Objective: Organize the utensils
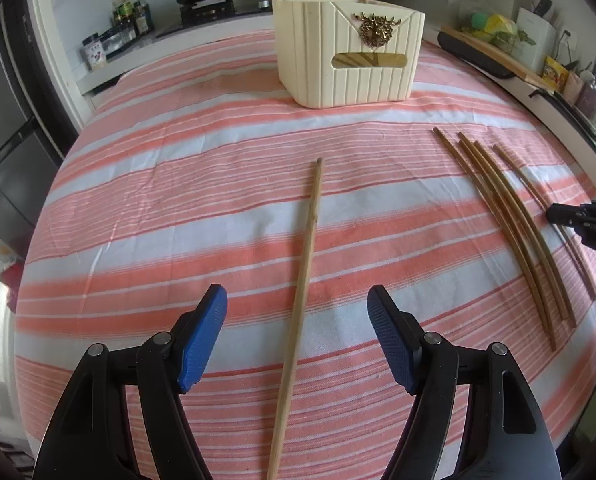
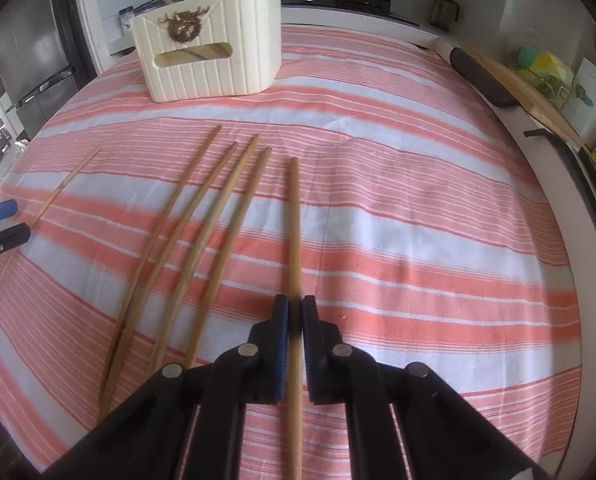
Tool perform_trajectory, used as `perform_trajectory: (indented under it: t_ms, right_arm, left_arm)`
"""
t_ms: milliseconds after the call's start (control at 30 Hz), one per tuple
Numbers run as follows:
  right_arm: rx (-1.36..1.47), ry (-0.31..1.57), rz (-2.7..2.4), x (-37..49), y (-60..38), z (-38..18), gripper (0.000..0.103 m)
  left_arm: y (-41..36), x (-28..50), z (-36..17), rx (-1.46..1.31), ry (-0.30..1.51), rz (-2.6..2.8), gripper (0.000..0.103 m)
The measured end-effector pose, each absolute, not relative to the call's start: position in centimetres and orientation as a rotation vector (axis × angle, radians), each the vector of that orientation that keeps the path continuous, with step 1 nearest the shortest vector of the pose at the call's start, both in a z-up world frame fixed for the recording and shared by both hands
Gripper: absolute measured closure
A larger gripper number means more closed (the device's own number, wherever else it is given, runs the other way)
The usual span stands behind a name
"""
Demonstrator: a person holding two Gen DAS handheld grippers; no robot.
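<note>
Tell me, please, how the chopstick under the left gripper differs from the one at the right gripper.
The left gripper has open jaws, and its chopstick lies free on the striped cloth between them, untouched. The right gripper is shut on its chopstick.

The left one lies alone, apart from the others; the right one lies beside a group of four chopsticks.

Both are plain light wood and point toward the cream holder.

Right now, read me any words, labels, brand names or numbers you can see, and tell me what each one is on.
"DAS": raised letters on the black body of the right gripper, at the right edge of the left wrist view; possibly part of a longer word.
Labels on the bottles and small jars by the stove: too small and blurred to read.
Yellow packet on the right counter: print unreadable.
Cream utensil box: a gold ornament only, no text.
</note>
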State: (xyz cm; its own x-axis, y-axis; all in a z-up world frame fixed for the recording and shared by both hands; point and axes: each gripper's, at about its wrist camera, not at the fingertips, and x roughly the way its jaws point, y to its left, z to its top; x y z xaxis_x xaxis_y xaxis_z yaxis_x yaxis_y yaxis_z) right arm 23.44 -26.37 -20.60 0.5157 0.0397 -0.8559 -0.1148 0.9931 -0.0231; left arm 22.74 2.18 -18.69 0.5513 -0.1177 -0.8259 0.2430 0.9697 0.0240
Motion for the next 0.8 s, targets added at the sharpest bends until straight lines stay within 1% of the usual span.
perform_trajectory:
  t_ms: [100,200,333,367,400,433,800]
  right_arm:
    - [-0.035,1.017,0.021,22.7,-28.4,-20.2,0.096]
    - [-0.048,1.025,-0.035,21.4,-30.0,-19.7,0.096]
    - [-0.032,1.074,-0.023,20.7,-31.6,-20.1,0.094]
    - [-0.029,1.088,-0.012,20.8,-31.9,-20.2,0.083]
    - [-0.027,1.097,0.002,20.7,-32.0,-20.2,0.068]
    - [-0.024,1.100,0.013,20.6,-32.0,-20.3,0.064]
    - [-0.022,1.225,0.113,23.1,-32.8,-20.4,0.063]
  left_arm:
    - [2.6,22.5,-18.8,0.142,0.966,-0.207,0.029]
    - [2.9,22.5,-19.0,0.132,0.981,-0.218,0.027]
    - [2.8,23.2,-19.3,0.117,1.012,-0.272,0.026]
    - [2.8,23.4,-19.3,0.116,1.020,-0.288,0.026]
    - [2.7,23.6,-19.3,0.119,1.030,-0.306,0.025]
    - [2.6,23.9,-19.3,0.126,1.041,-0.319,0.024]
    - [0.3,27.8,-20.3,0.301,1.097,-0.362,0.024]
